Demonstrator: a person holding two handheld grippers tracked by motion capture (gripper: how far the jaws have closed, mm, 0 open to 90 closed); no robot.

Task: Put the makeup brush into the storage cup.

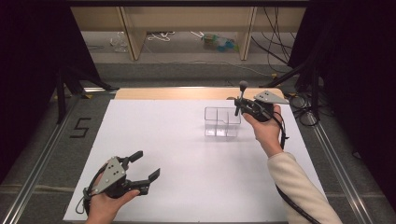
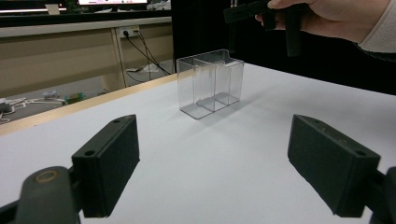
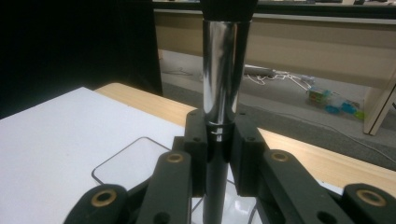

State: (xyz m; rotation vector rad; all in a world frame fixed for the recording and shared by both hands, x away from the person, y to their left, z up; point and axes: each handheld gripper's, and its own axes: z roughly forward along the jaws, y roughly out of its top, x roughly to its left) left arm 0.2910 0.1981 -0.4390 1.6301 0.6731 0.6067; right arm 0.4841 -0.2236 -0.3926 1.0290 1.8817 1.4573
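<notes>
My right gripper [image 1: 240, 103] is shut on a brush [image 1: 240, 97] with a black handle, a shiny silver collar [image 3: 223, 70] and a dark round head [image 1: 243, 85]. It holds the brush upright, just above the right side of a clear plastic organiser box [image 1: 222, 122] with several compartments. In the right gripper view the pads [image 3: 196, 140] clamp the handle right under the collar, and the box's rim [image 3: 116, 158] lies below. My left gripper [image 1: 146, 164] rests low at the near left of the white table, open and with nothing in it, facing the box [image 2: 210, 84].
The white tabletop [image 1: 163, 140] ends in a wooden strip [image 1: 187, 93] at the far edge. Beyond it are a floor with cables and small objects [image 1: 219, 43], and wooden shelf legs [image 1: 133, 37]. Dark curtains stand on both sides.
</notes>
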